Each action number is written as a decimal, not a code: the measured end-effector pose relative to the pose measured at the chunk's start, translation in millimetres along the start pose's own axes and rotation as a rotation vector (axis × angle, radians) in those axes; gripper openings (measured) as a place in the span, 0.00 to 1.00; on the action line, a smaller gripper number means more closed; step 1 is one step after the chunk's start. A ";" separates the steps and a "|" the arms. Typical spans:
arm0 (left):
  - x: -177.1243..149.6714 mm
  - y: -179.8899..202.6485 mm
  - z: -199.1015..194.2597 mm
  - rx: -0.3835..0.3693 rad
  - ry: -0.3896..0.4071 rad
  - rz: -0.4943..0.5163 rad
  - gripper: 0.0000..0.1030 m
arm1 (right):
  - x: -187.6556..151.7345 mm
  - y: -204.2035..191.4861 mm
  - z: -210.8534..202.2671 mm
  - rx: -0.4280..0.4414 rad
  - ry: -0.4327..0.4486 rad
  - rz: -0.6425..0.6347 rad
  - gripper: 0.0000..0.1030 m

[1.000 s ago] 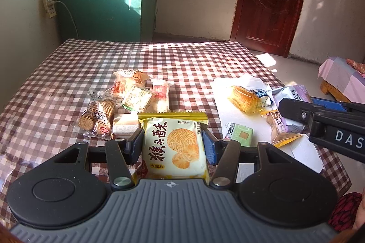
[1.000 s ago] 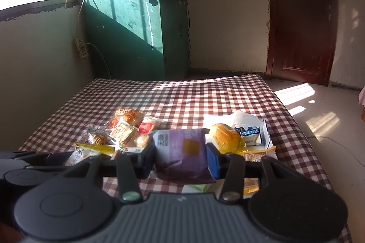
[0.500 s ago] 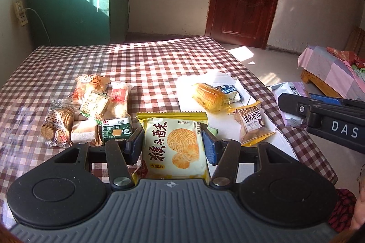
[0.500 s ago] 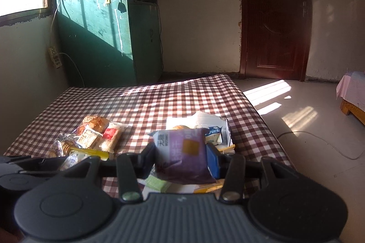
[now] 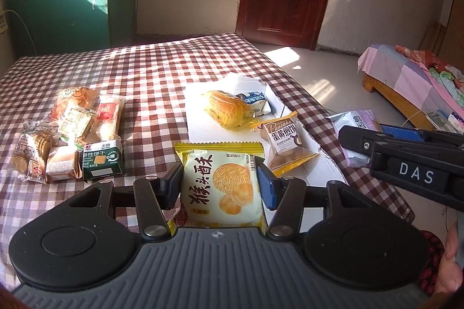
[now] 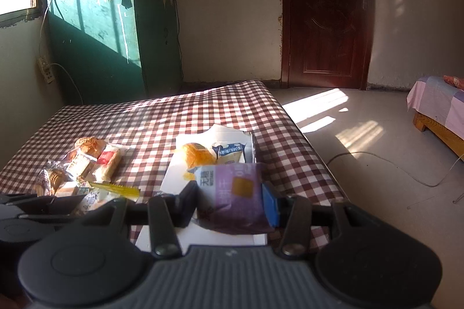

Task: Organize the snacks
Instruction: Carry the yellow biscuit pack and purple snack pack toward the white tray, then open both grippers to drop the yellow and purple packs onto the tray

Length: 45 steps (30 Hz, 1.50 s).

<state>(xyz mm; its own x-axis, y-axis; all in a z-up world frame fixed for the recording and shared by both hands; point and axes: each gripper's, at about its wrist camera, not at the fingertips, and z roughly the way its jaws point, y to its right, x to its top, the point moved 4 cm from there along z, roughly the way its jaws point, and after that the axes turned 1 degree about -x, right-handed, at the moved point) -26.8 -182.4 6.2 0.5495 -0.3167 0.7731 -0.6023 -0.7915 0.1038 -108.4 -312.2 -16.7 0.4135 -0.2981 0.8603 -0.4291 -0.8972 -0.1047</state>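
My left gripper (image 5: 220, 184) is shut on a yellow biscuit packet (image 5: 221, 187), held above the checked table near its front edge. My right gripper (image 6: 229, 200) is shut on a purple snack packet (image 6: 235, 196); it also shows at the right of the left wrist view, where the purple packet (image 5: 358, 125) pokes out past the fingers. On a white sheet (image 5: 203, 94) lie a golden bread roll (image 5: 227, 109), a blue-and-white packet (image 5: 255, 101) and a pancake packet (image 5: 285, 142). A pile of biscuit packets (image 5: 72, 132) lies at the left.
The red-and-white checked table (image 5: 150, 71) ends at the right, with bare floor beyond it. A green cabinet (image 6: 110, 42) and a brown door (image 6: 324, 10) stand at the back. A bed with a patchwork cover (image 5: 406, 71) is at the far right.
Both grippers have swung rightward with their packets still held. The pile and white sheet have slid left in both views, and the pancake packet has come into clear view.
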 end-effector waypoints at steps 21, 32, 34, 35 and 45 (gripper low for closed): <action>-16.0 16.1 31.4 -0.012 -0.069 0.028 0.65 | -21.6 8.6 25.7 -0.015 -0.078 0.001 0.45; -17.1 19.6 35.3 -0.072 -0.074 0.035 0.75 | -22.7 10.1 31.5 -0.038 -0.084 0.001 0.45; -15.9 20.0 32.6 -0.079 -0.064 0.037 0.81 | -21.2 11.8 30.3 -0.045 -0.079 0.006 0.48; -15.2 19.7 31.4 -0.079 -0.062 0.037 0.86 | -20.7 12.4 29.6 -0.049 -0.076 0.008 0.49; -3.8 -7.0 16.3 0.046 -0.045 0.027 1.00 | -8.5 3.5 20.0 -0.036 -0.036 0.015 0.62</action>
<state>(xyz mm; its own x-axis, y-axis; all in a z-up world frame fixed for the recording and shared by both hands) -15.3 -184.2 -7.7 0.5594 -0.3604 0.7465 -0.5908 -0.8050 0.0540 -97.3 -319.3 -34.4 0.4352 -0.3236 0.8402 -0.4640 -0.8803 -0.0987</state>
